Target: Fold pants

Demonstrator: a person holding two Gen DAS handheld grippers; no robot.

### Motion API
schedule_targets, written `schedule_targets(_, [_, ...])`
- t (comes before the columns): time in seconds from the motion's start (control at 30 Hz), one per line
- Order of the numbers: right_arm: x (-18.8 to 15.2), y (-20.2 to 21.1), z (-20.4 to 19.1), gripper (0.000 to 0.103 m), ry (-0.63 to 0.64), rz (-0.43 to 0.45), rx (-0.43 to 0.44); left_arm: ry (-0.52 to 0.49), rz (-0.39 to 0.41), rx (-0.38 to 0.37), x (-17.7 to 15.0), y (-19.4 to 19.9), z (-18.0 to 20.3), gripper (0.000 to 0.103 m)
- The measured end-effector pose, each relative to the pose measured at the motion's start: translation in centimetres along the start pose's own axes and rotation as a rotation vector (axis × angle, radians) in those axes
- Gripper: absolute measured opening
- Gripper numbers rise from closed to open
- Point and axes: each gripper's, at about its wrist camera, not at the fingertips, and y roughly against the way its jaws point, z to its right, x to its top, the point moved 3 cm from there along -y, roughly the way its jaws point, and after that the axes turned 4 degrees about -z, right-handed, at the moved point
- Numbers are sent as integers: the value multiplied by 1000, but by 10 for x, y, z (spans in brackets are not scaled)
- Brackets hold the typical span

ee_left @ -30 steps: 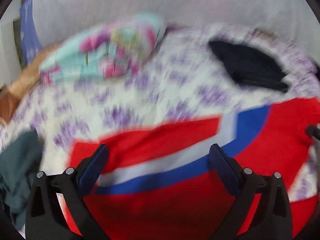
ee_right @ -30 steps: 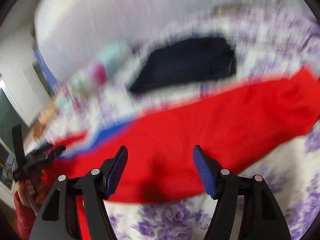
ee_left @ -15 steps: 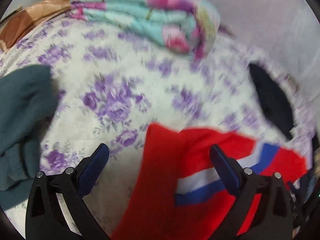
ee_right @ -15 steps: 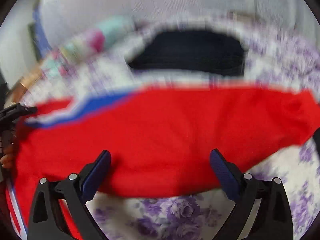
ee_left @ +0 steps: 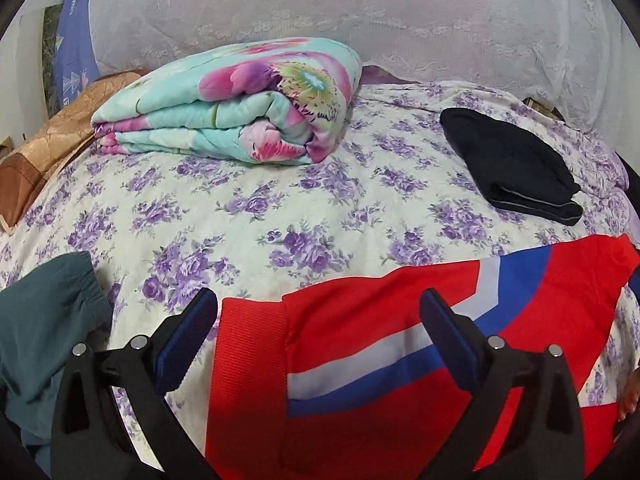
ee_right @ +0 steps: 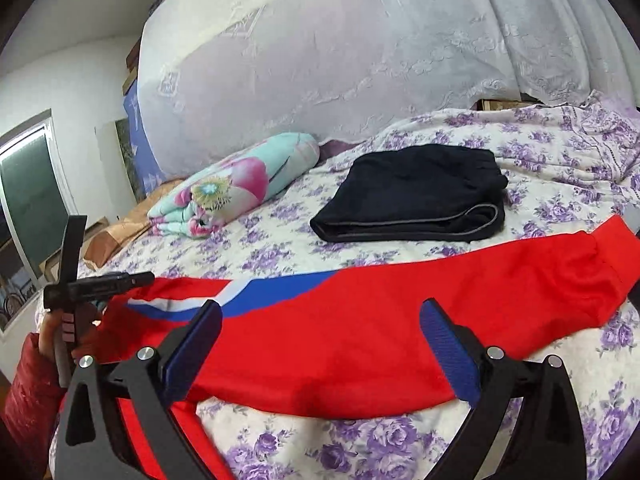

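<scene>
Pants (ee_right: 360, 332): smooth red knit, flat on floral bedsheet (ee_left: 280, 208); right gripper (ee_right: 320, 344) jaws just widened, empty; left gripper (ee_left: 318, 334) jaws wide

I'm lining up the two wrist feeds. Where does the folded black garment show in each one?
Left wrist view: the folded black garment lies upper right on the floral bedsheet, beyond the red pants.
Right wrist view: it lies just right of centre, behind the red pants.
Shared landmark: the rolled flowered quilt, to its left in both.
</scene>
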Motion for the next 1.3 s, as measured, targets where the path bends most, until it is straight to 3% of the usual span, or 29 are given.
schedule_targets(0.23, [0, 8, 2, 100, -36, 38, 24, 79, -50, -83, 2, -2, -21, 98])
schedule_targets(0.4, [11, 4, -17, 100, 68, 18, 54, 174, -73, -199, 0, 4, -59, 97])
schedule_targets(0.47, [16, -5, -26, 100, 141, -24, 33, 189, -94, -223, -1, 0, -65, 74])
schedule_targets(0.5, [19, -11, -30, 100, 179, -48, 20, 191, -115, -238, -2, -4, -65, 58])
schedule_targets(0.53, [22, -17, -33, 100, 211, -66, 8, 192, -140, -254, -3, -10, -64, 50])
schedule_targets(0.7, [42, -46, -37, 99, 309, -136, 4, 138, -161, -206, -5, -19, -54, 49])
schedule_targets(0.77, [51, -60, -38, 99, 358, -169, 8, 135, -155, -221, -4, -19, -53, 44])
schedule_targets(0.8, [55, -69, -38, 99, 396, -195, 7, 128, -155, -240, -4, -18, -52, 36])
schedule_targets(0.93, [61, -101, -34, 99, 557, -293, 10, 96, -128, -239, -1, -14, -48, 34])
schedule_targets(1.1, [64, -134, -25, 99, 626, -366, 59, 91, -105, -256, 1, -12, -47, 33])
schedule_targets(1.2, [56, -157, -21, 82, 625, -442, 96, 108, -104, -271, 2, -14, -50, 33])
schedule_targets(1.27, [45, -172, -18, 62, 611, -522, 127, 111, -107, -273, 2, -16, -50, 33])
schedule_targets(1.3, [38, -175, -16, 61, 597, -536, 146, 111, -107, -277, 2, -16, -50, 33])
